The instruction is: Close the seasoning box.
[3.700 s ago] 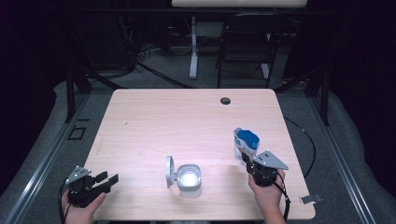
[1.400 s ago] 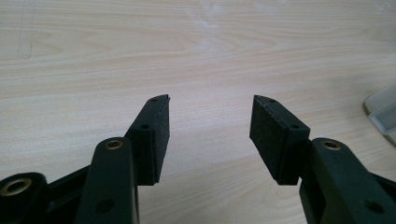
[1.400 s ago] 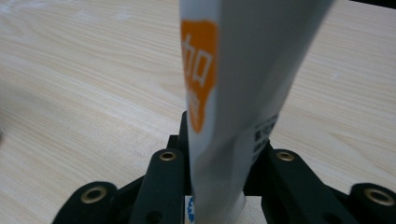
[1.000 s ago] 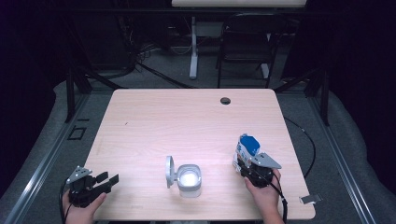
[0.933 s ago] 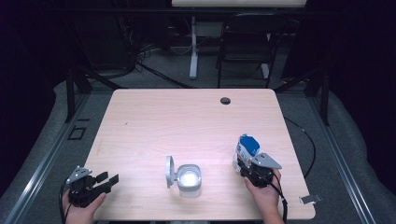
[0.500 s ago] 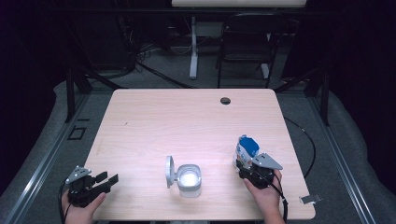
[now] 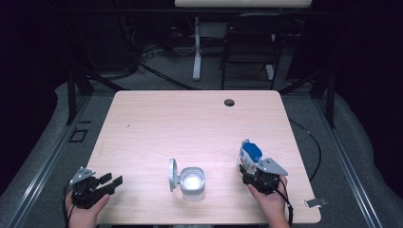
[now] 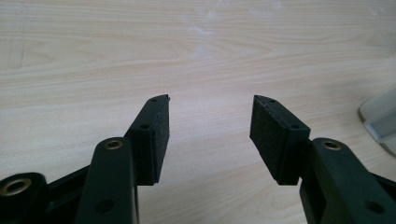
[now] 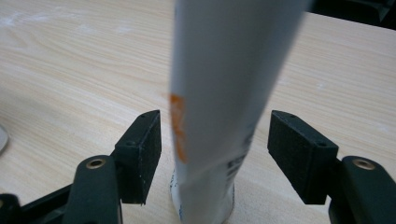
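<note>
the light wood table (image 7: pixel 190 123) carries an open-lidded white container (image 7: pixel 192 183) near its front edge. right of the container stands a white pouch with a blue top (image 7: pixel 248 155), leaning between the right gripper (image 9: pixel 215 154), whose jaws have just been opening and stand clear of it. unsupported, the pouch may topple. left of the container, the left gripper (image 8: pixel 210 135) is spread, empty.

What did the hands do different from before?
The right gripper brought the white tube a little nearer the person and stood it on the table. Its jaws have just been opening and now stand apart from the tube, which is between them, so it is let go. The left gripper, open, and the open-lidded tub kept their places.
</note>
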Demonstrator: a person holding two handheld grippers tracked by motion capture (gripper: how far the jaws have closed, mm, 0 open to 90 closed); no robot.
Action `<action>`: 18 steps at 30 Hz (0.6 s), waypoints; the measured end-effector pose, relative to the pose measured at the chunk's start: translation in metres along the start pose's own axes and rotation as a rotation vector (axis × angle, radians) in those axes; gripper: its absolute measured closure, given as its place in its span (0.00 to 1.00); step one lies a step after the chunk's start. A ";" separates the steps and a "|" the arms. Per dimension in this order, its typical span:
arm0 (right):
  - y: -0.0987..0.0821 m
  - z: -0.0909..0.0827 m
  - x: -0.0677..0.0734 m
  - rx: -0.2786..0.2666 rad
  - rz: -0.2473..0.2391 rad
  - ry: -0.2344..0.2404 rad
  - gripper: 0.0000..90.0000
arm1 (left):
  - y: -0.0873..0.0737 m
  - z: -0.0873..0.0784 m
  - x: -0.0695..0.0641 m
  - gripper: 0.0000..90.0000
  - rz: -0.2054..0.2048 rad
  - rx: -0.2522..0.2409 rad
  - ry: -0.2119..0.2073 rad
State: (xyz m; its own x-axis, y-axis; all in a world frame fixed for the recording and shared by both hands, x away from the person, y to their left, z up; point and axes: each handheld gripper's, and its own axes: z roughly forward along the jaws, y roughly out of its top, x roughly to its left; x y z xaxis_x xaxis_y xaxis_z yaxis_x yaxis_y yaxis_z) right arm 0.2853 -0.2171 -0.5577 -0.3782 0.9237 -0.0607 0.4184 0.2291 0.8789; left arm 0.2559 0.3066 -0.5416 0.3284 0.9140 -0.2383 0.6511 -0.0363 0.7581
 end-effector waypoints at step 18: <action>-0.007 -0.023 -0.001 -0.020 -0.043 0.000 0.38 | 0.021 0.022 -0.034 0.56 0.052 -0.010 -0.081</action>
State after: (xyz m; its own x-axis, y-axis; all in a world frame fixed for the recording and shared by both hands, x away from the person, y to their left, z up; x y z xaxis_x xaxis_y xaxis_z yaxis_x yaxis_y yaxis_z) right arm 0.2639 -0.2267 -0.5529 -0.3955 0.9131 -0.0988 0.3847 0.2624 0.8850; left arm 0.2735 0.2661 -0.5315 0.4164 0.8752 -0.2461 0.6251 -0.0791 0.7765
